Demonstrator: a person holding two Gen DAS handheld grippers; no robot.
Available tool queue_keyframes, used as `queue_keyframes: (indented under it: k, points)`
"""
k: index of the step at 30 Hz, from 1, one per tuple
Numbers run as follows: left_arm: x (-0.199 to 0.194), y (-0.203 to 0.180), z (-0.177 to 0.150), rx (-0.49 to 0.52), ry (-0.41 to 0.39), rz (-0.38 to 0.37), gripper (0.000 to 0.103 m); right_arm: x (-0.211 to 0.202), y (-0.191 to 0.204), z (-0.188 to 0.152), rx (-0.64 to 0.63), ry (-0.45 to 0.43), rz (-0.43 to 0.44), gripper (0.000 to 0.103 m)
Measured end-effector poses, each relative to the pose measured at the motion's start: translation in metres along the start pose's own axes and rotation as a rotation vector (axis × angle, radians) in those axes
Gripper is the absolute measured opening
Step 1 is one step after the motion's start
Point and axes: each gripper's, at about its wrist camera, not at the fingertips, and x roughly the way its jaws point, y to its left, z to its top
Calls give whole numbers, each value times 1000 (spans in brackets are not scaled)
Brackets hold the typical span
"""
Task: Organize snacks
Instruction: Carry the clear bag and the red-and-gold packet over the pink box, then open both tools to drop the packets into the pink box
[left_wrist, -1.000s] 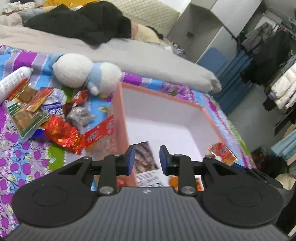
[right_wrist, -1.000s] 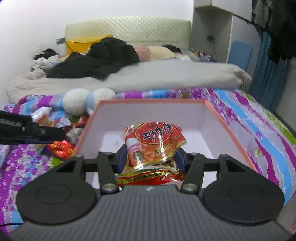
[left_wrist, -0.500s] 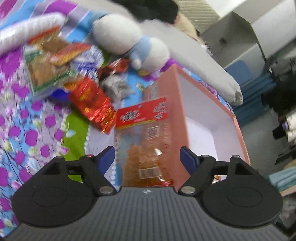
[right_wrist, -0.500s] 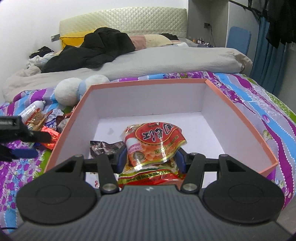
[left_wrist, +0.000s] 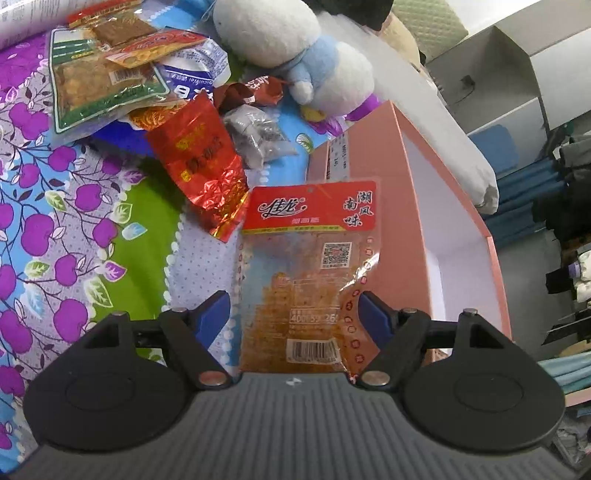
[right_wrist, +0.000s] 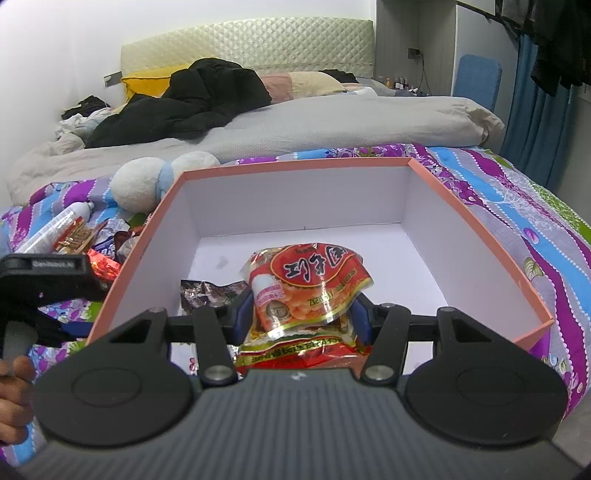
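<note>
A clear snack packet with a red header (left_wrist: 310, 258) lies on the bedspread against the outer wall of the pink box (left_wrist: 406, 166). My left gripper (left_wrist: 291, 310) straddles its lower end with jaws wide; the left pad stands clear of it. In the right wrist view, my right gripper (right_wrist: 301, 314) is shut on a red-and-yellow snack packet (right_wrist: 314, 284), held over the near part of the pink box (right_wrist: 295, 164). A dark foil packet (right_wrist: 207, 291) lies on the box's white floor. The left gripper (right_wrist: 48, 273) shows at the left edge, outside the box.
Several loose snacks are piled beyond the left gripper: a red foil packet (left_wrist: 199, 166), a green-edged packet (left_wrist: 96, 85), a grey packet (left_wrist: 255, 136). A white and blue plush toy (left_wrist: 295, 55) lies behind them. A bottle (right_wrist: 59, 225) and a hand (right_wrist: 11, 398) show at left.
My left gripper let a dark packet go into the box, opened wide, then dropped outside the box's left wall over the red-header packet. The right gripper has kept its packet in place.
</note>
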Motion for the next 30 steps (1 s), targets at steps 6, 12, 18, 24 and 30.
queue_keyframes:
  k: [6,12,18,24,30]
  points:
    - [14,-1,-8,48,29,52,52,1,0,1,-6,2,-2,56]
    - [5,-4,-8,76,4,79,33,5,1,0,-13,9,-8,56]
    - [-22,-10,-5,101,-39,57,22,4,6,4,-21,1,-14,56]
    - [-59,-32,-2,175,-118,33,20,-3,6,9,-13,-41,-13,56]
    - [-91,-66,8,247,-170,-22,20,-11,10,22,-33,-77,-16,56]
